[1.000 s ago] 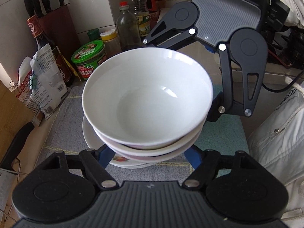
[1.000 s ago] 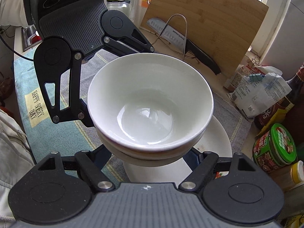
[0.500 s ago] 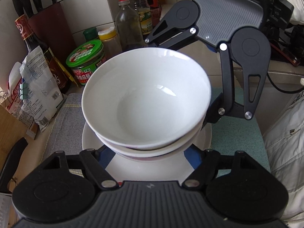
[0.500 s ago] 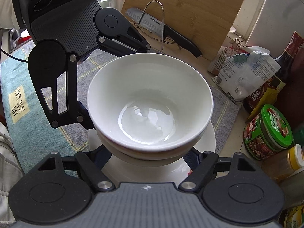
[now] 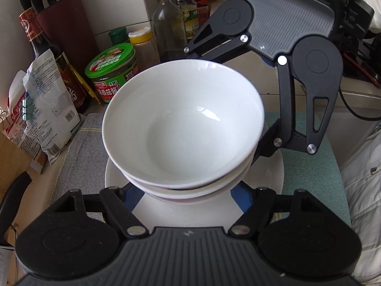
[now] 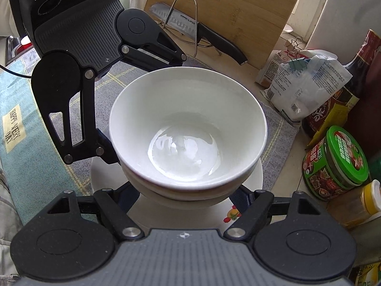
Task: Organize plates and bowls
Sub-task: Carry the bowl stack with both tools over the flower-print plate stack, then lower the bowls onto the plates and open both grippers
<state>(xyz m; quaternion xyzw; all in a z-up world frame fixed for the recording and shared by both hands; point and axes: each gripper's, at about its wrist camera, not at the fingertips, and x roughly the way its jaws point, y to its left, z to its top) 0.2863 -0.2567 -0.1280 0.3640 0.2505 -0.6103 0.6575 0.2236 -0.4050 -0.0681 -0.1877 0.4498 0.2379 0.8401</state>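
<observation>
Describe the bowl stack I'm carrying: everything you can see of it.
The bowl stack is plain glossy white, ceramic-looking: nested bowls, upright and empty, with a faint reddish line on the lowest visible rim. The left gripper and right gripper clamp its lower part from opposite sides, blue pads against the walls. It hangs over a white plate on the grey cloth; whether it touches the plate cannot be told.

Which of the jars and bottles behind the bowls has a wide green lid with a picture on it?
The squat green-lidded jar, red label with Chinese writing. Beside it, the yellow-capped jar and the clear red-capped bottle are taller, with small plain caps.
</observation>
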